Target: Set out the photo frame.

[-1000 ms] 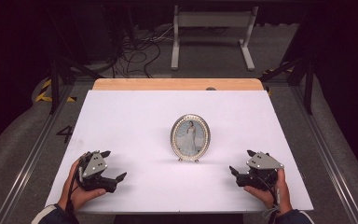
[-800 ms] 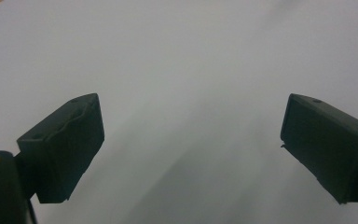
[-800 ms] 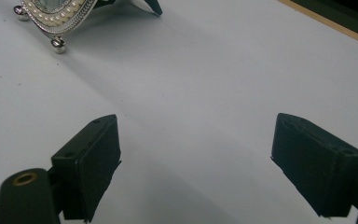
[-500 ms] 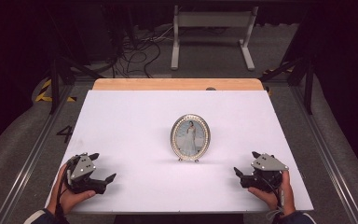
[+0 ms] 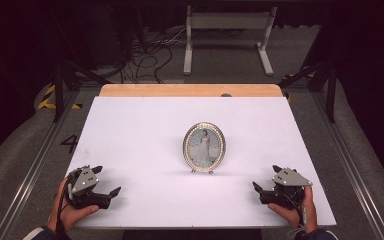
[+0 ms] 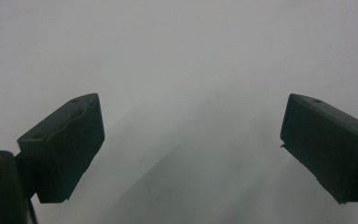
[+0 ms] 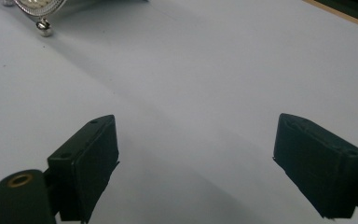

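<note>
Both claws sit low at the near edge of the table, jaws spread wide and holding nothing. In the left gripper view the two black jaws stand far apart with just bare white surface between them, and it's the same in the right gripper view.

Left gripper [image 5: 105, 182] is at about 7 o'clock on the white tabletop [image 5: 145, 130], held by the person's left hand [image 5: 67, 212]. Right gripper [image 5: 265, 185] is at about 5 o'clock, held by the right hand [image 5: 295, 212]. Both point inward, roughly toward each other.

The thing between them is a small oval silver picture frame with a beaded rim and little ball feet [image 5: 204, 147]. It stands upright near the middle of the table, facing the person. From the left gripper it's off at about 2 o'clock, from the right gripper at about 10 o'clock, well apart from both, nothing touching it. The right gripper view catches just its bottom rim and one ball foot [image 7: 43, 28] at the top-left corner.

Count: one frame, two grippers, two hands, one table.

Versus a second ago: both grippers have pulled back toward the near edge and slid a bit outward, so the gap to the frame is bigger. The frame itself hasn't budged.
</note>
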The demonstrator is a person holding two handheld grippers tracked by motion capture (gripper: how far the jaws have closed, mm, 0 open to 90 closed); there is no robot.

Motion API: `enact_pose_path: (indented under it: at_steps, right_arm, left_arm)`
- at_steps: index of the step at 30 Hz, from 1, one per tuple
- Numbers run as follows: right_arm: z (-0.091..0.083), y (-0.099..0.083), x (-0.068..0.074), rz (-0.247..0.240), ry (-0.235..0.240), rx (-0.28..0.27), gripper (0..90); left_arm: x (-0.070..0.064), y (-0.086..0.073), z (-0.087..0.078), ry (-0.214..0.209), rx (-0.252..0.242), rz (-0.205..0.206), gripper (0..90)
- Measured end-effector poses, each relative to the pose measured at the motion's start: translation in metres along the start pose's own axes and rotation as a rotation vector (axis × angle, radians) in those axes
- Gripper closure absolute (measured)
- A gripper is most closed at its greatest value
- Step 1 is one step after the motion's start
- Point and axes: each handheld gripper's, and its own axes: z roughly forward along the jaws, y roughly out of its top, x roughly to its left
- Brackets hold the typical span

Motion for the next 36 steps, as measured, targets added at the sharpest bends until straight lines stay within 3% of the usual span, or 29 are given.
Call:
enact_pose_path:
  at_steps: [9, 36]
  right_arm:
    - [-0.0009, 0.0047, 0.0015, 0.003, -0.010, -0.026, 13.9]
    - [0.0007, 0.0038, -0.0002, 0.000, -0.010, -0.028, 13.1]
  left_arm:
    - [0.0005, -0.0025, -0.0052, 0.007, -0.017, -0.002, 7.1]
    - [0.0006, -0.0012, -0.0012, 0.005, -0.005, 0.002, 7.1]
